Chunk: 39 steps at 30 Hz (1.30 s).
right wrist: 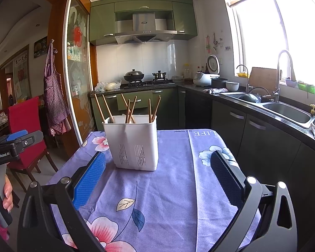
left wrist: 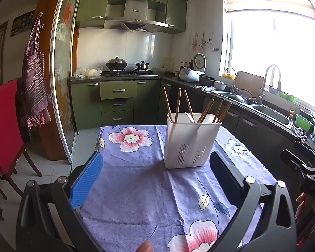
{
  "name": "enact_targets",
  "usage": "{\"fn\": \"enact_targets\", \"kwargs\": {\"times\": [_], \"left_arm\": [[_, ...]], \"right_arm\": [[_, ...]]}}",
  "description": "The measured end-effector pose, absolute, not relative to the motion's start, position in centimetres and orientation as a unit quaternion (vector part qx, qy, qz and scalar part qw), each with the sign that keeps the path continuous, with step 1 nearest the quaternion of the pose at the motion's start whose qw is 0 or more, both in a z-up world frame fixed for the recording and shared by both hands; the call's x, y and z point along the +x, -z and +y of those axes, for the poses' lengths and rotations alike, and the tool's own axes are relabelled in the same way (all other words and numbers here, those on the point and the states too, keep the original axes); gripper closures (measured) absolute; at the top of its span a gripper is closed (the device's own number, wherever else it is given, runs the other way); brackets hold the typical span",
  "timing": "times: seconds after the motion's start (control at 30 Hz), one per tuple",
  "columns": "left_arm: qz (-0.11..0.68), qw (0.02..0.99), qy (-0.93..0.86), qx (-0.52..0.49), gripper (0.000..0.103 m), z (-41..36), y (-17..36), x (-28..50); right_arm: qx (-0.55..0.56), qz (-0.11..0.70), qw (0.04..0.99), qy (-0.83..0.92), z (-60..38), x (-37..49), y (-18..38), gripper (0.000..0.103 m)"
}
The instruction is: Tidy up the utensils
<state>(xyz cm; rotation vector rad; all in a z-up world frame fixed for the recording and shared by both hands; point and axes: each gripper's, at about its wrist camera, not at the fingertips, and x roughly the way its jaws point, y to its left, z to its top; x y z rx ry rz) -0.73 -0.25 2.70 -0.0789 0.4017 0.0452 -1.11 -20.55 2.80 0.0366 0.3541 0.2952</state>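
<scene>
A white slotted plastic utensil holder (left wrist: 191,140) stands on the flower-printed purple cloth table (left wrist: 136,189), wooden chopsticks (left wrist: 205,110) upright inside. Left tongs (left wrist: 155,180) and right tongs (right wrist: 157,180) gape wide, empty, near the holder. Chopsticks look light, stiff (likely slippery); pinch mid-shaft.

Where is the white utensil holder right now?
The white utensil holder stands upright on the flowered tablecloth, ahead of both open grippers, right of centre in the left wrist view, chopsticks inside.
</scene>
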Motion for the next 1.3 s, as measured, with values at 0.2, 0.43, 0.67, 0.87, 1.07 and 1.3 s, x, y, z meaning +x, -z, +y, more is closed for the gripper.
{"fn": "enact_targets", "kwargs": {"times": [0.2, 0.43, 0.67, 0.87, 1.07, 1.3], "left_arm": [[0.199, 0.979, -0.024, -0.039, 0.006, -0.23, -2.64, -0.8], [0.2, 0.979, -0.027, -0.041, 0.006, -0.2, -2.68, -0.71], [0.201, 0.978, -0.03, -0.038, 0.006, -0.3, -2.69, -0.76], [0.2, 0.979, -0.03, -0.038, 0.006, -0.29, -2.73, -0.79], [0.199, 0.979, -0.029, -0.035, 0.006, -0.38, -2.85, -0.85], [0.214, 0.976, -0.017, -0.027, 0.006, -0.68, -2.88, -0.52]], "right_arm": [[0.018, 0.177, 0.973, -0.147, -20.45, -1.06, -2.73, 0.005], [0.018, 0.177, 0.973, -0.148, -20.45, -1.03, -2.71, 0.005], [0.02, 0.179, 0.972, -0.151, -20.46, -0.91, -2.49, 0.005], [0.02, 0.18, 0.972, -0.152, -20.42, -0.93, -2.42, 0.005], [0.021, 0.181, 0.971, -0.153, -20.41, -0.9, -2.39, 0.005], [0.02, 0.183, 0.971, -0.153, -20.49, -0.85, -2.2, 0.005]]}}
